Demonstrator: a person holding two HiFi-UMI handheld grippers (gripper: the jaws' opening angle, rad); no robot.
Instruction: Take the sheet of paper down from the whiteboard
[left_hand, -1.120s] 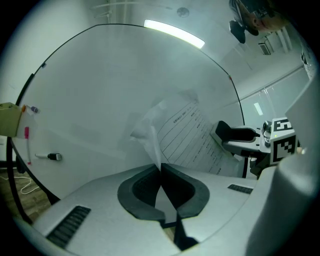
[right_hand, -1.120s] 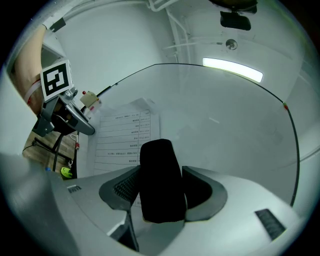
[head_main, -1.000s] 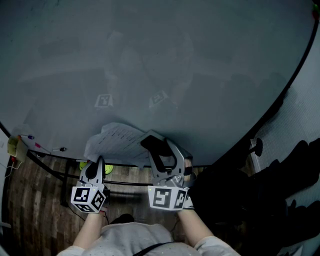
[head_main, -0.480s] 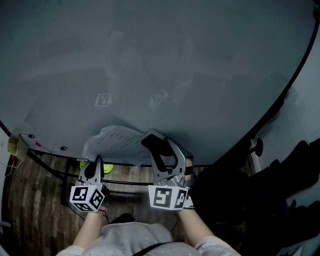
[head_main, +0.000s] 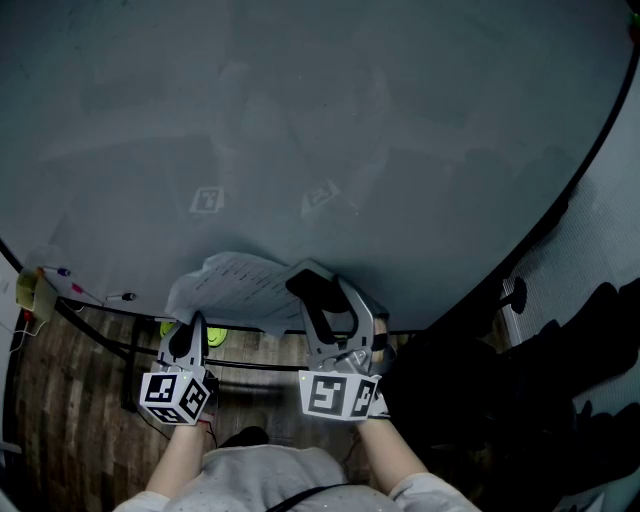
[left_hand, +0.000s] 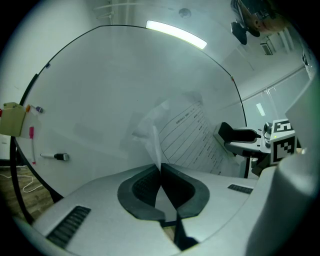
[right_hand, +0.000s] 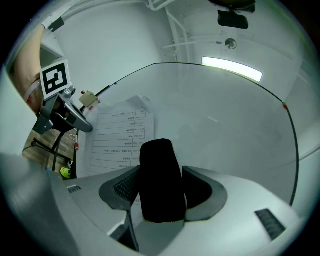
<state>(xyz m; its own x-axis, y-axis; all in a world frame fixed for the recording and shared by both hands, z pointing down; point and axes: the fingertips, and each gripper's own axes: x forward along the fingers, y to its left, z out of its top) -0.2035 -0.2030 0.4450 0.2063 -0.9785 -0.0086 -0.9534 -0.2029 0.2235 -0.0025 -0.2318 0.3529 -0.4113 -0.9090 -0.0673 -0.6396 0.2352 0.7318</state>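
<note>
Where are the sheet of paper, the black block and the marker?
sheet of paper (left_hand: 187, 135), left gripper view, printed face.
black block (right_hand: 160, 182), right gripper view, front face.
marker (left_hand: 55, 156), left gripper view, barrel.

Head view dim, murky; gripper views bright, fisheye-warped; ceiling light (left_hand: 176, 34) glaring.

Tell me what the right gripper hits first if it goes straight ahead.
Likely the whiteboard, at about the paper's right edge. The black block clamped in the right gripper sticks out ahead and would touch first. How near it is I can't tell.
</note>
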